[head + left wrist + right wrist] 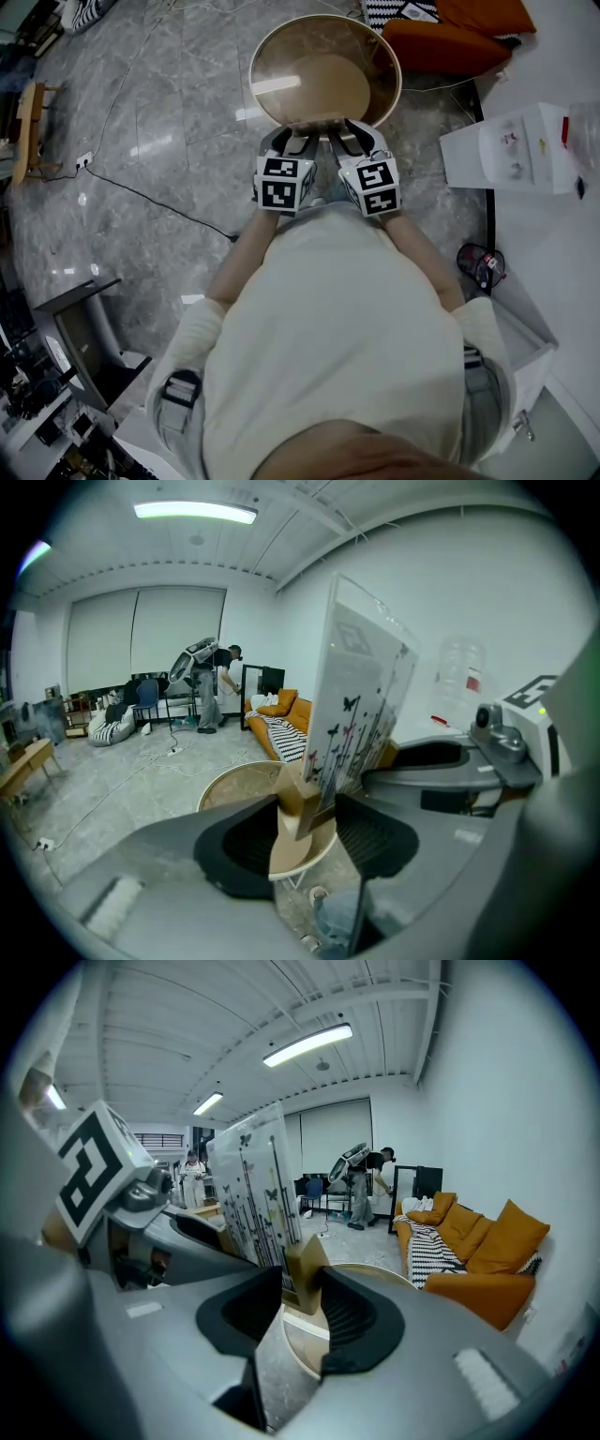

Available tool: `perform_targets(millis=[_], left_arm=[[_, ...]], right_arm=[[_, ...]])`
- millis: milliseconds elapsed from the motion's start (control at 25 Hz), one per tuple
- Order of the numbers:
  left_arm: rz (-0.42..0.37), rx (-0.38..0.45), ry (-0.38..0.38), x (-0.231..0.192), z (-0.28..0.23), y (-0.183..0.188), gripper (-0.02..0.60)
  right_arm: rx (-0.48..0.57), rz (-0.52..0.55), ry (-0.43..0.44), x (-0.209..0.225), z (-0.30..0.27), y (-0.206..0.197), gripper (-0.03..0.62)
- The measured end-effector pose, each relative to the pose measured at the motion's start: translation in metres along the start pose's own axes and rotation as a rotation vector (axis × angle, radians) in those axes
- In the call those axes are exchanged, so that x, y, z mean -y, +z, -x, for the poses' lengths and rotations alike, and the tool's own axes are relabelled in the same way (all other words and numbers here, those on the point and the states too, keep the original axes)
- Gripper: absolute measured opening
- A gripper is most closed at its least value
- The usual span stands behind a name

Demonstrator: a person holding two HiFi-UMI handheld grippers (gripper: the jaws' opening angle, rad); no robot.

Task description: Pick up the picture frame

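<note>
The picture frame (361, 700) is a clear upright panel printed with butterflies and stems, set in a wooden base block (298, 803). My left gripper (305, 832) is shut on that block, one pad on each side. My right gripper (300, 1302) is shut on the other end of the base (302, 1274), and the panel (255, 1194) rises to its left. In the head view both grippers (292, 142) (352, 141) sit side by side at the near rim of the round wooden table (272, 56), with the frame (323, 127) seen edge-on between them. The frame hangs just above the tabletop.
An orange sofa (450, 37) with a striped throw stands beyond the table at the right. A white unit (525, 150) sits at the right, and a black cable (150, 202) runs over the marble floor at the left. A person (225, 682) stands far back in the room.
</note>
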State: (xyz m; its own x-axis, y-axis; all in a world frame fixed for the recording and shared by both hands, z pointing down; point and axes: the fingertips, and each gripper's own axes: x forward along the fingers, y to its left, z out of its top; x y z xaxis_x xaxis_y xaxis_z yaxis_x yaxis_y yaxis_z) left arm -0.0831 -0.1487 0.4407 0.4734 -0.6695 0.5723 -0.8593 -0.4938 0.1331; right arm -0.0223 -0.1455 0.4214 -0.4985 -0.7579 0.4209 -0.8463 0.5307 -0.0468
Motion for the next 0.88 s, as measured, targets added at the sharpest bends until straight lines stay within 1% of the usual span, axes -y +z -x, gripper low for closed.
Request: perform_targets(millis=[560, 880], left_arm=[[0.021, -0.010, -0.003, -0.0043, -0.0010, -0.0043, 0.193], [0.014, -0.014, -0.010, -0.0049, -0.0046, -0.0050, 0.193]], right_arm=[[-0.018, 0.006, 0.011, -0.0022, -0.0042, -0.0022, 0.127], [-0.016, 0.004, 0.004, -0.0001, -0.0059, -0.0038, 0.126]])
